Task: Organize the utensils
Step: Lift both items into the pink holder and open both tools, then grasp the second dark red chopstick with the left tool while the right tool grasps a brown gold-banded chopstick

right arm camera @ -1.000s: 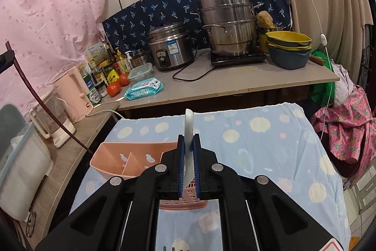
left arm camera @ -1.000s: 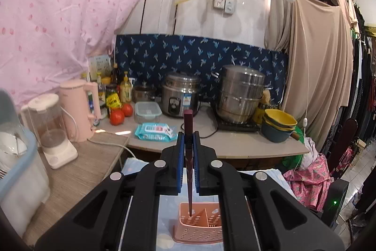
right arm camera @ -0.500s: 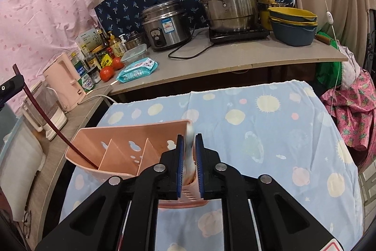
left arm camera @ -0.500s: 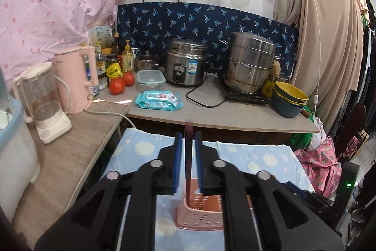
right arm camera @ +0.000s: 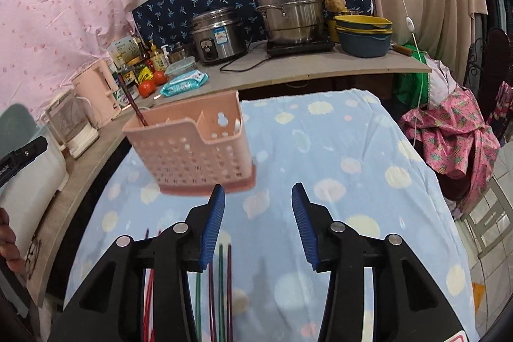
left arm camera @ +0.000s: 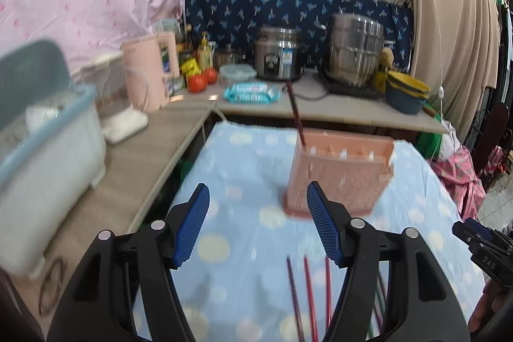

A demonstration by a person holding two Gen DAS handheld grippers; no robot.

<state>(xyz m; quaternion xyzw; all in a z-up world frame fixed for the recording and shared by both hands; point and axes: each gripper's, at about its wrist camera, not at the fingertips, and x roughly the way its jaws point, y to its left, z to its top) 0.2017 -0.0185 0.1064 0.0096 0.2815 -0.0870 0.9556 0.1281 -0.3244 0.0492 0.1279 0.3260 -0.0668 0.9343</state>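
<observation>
A pink perforated utensil holder (left arm camera: 340, 175) (right arm camera: 192, 149) stands on the blue spotted cloth (left arm camera: 243, 169). A dark red chopstick (left arm camera: 296, 114) (right arm camera: 131, 101) leans in its left compartment, free of any gripper. Something white (right arm camera: 237, 125) shows inside its right end. My left gripper (left arm camera: 257, 185) hangs short of the holder, its jaws opening with nothing between them. My right gripper (right arm camera: 258, 186) is also back from the holder, its jaws opening and empty. Several red, green and dark chopsticks (left arm camera: 307, 287) (right arm camera: 221, 278) lie on the cloth under the grippers.
A counter behind holds a rice cooker (right arm camera: 218, 34), a steamer pot (right arm camera: 288, 8), stacked bowls (right arm camera: 364, 34), tomatoes (left arm camera: 200, 80), a wipes pack (left arm camera: 250, 93) and a pink kettle (left arm camera: 150, 69). A white bin (left arm camera: 45, 143) and a blender (left arm camera: 115, 104) stand on the left worktop.
Both grippers have let go and opened. The dark chopstick left the left jaws and now stands in the holder; the white utensil left the right jaws. Both hands drew back and lower.
</observation>
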